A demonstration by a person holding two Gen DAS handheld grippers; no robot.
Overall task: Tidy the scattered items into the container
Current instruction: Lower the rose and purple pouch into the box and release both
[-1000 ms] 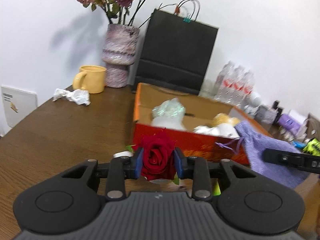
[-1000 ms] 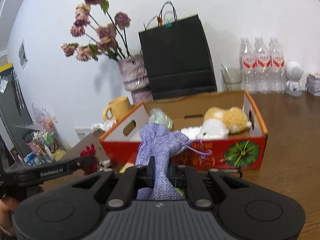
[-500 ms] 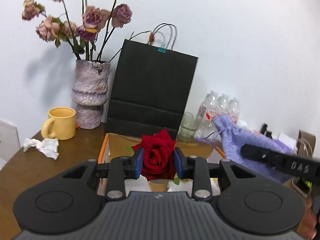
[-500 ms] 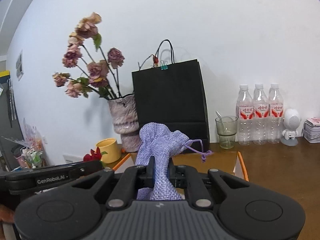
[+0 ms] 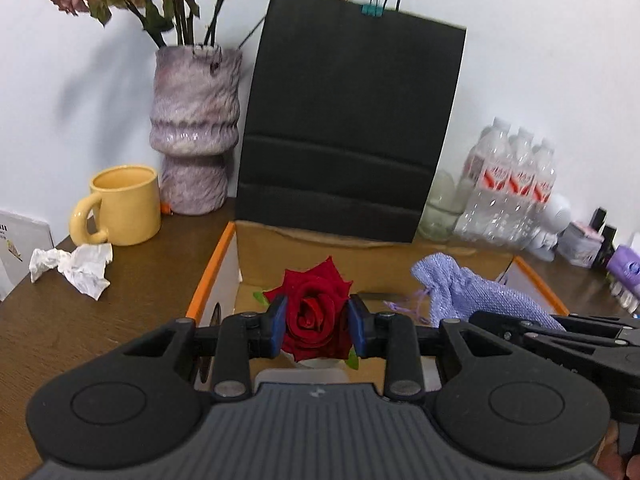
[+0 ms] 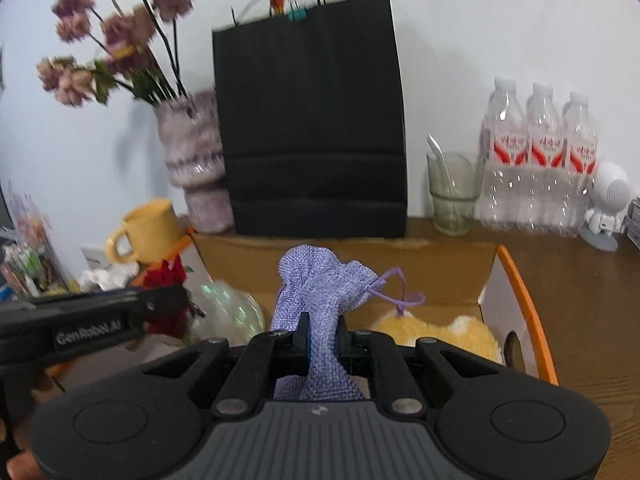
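My left gripper [image 5: 317,326] is shut on a red rose [image 5: 310,300] and holds it over the left part of the open cardboard box [image 5: 218,268]. My right gripper [image 6: 322,338] is shut on a lilac drawstring pouch [image 6: 316,284] and holds it over the box's middle [image 6: 520,280]. The pouch also shows in the left wrist view [image 5: 460,292], and the rose in the right wrist view [image 6: 166,276]. Inside the box lie a yellow plush toy [image 6: 436,330] and a clear iridescent wrapped item [image 6: 228,308].
A black paper bag [image 5: 348,132] stands behind the box. A purple vase of dried flowers [image 5: 196,132], a yellow mug [image 5: 122,204] and crumpled paper [image 5: 76,266] are to the left. Water bottles [image 6: 540,160], a glass [image 6: 452,196] and a small white figure [image 6: 608,204] stand to the right.
Both grippers have moved forward from in front of the box to above it and tilted down. The box interior now shows below them. Each still holds its item.
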